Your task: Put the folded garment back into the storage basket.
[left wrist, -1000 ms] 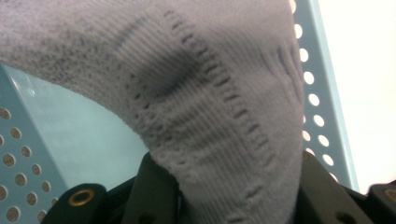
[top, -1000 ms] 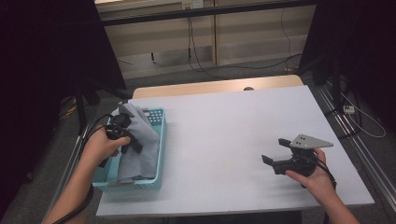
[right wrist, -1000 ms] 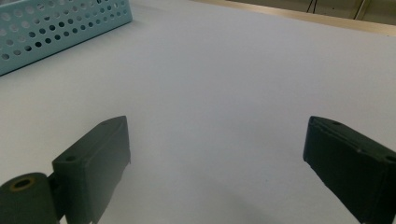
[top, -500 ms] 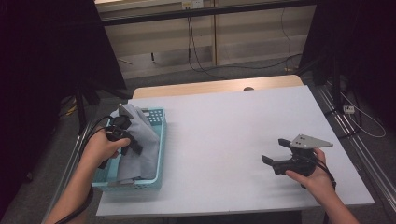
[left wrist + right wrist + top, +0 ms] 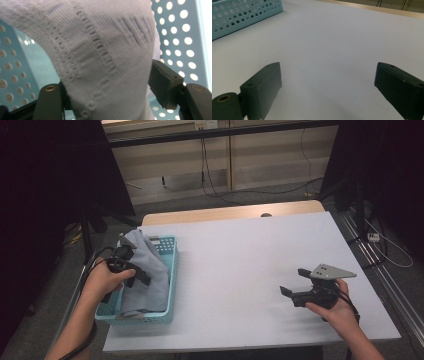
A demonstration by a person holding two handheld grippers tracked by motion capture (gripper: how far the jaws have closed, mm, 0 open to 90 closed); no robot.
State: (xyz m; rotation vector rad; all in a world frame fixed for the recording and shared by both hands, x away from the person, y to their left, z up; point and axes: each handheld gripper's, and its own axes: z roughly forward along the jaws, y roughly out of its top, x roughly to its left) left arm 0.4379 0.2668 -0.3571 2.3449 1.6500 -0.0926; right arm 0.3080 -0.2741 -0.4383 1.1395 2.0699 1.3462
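That knit cloth (image 5: 100, 55) in the basket (image 5: 170, 251) is soft, light and floppy, so with my left hand-held gripper (image 5: 131, 272) just opening around it, I'd re-pinch a bunched fold.

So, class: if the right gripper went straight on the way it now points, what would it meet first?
Probably nothing close: the right gripper points left across bare white table; the teal basket lies far off, seemingly just beside that line.
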